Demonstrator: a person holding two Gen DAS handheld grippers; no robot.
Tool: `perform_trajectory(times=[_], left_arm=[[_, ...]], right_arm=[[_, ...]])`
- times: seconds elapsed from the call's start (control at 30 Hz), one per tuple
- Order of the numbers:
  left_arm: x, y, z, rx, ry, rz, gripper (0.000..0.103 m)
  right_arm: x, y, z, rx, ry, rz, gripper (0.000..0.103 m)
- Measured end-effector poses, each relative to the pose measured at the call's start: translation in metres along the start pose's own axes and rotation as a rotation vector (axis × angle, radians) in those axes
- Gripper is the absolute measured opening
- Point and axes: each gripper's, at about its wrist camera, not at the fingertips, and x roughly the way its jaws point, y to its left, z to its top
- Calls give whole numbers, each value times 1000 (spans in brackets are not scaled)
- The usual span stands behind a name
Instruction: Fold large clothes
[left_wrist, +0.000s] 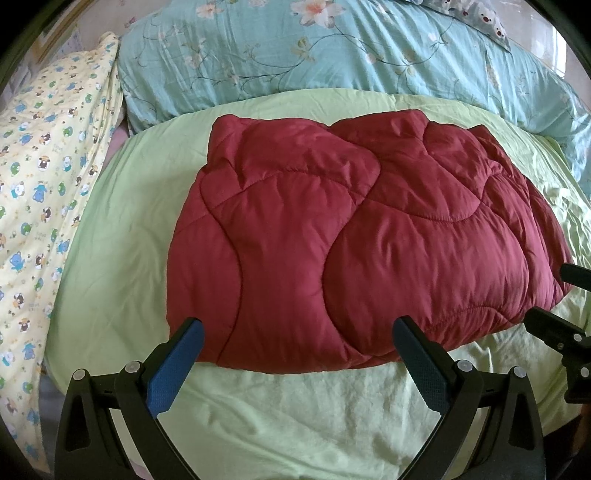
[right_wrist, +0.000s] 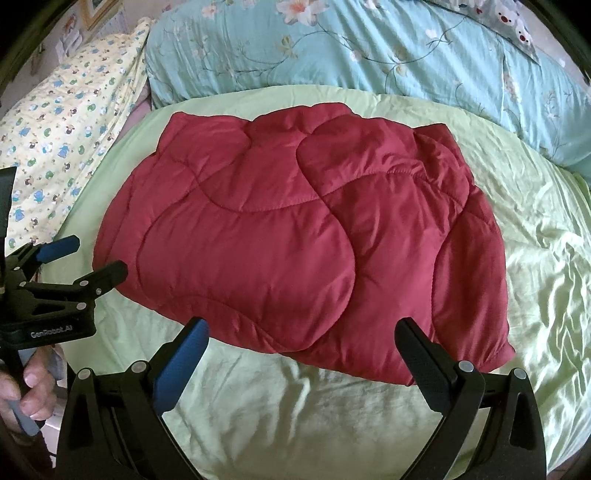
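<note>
A dark red quilted padded garment (left_wrist: 351, 240) lies folded into a thick rectangle on the light green sheet (left_wrist: 295, 413); it also shows in the right wrist view (right_wrist: 295, 236). My left gripper (left_wrist: 297, 325) is open and empty, its fingertips just in front of the garment's near edge. My right gripper (right_wrist: 301, 326) is open and empty, also at the near edge, toward the garment's right half. The left gripper shows at the left of the right wrist view (right_wrist: 96, 258), open. The right gripper's fingers (left_wrist: 546, 325) show at the right edge of the left wrist view.
A turquoise floral duvet (left_wrist: 332, 55) is bunched along the far side of the bed. A yellow cartoon-print blanket (left_wrist: 48, 184) lies at the left. The green sheet (right_wrist: 535, 240) is wrinkled at the right. A hand (right_wrist: 33, 391) holds the left gripper's handle.
</note>
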Motion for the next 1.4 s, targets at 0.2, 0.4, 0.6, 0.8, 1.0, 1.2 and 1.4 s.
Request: perform_trajectory(times=[0.2, 0.4, 0.6, 0.8, 1.0, 1.2, 1.4], left_arm=[[-1, 1, 0, 0, -3, -1, 102], [-4, 3, 0, 1, -13, -2, 102], [-6, 3, 0, 7, -20, -3, 102], [-7, 4, 0, 11, -23, -1, 102], [-8, 5, 0, 17, -30, -1, 102], [-10, 3, 0, 25, -37, 0, 102], [-11, 5, 0, 20, -36, 0, 102]], right_arm=[[-3, 4, 0, -4, -5, -3, 102], [-6, 4, 0, -1, -11, -5, 102], [-8, 5, 0, 0, -14, -6, 102], [-8, 5, 1, 1, -14, -4, 102], [-11, 5, 1, 2, -19, -1, 102], [-12, 5, 1, 3, -21, -1, 102], [-12, 6, 1, 5, -23, -2, 102]])
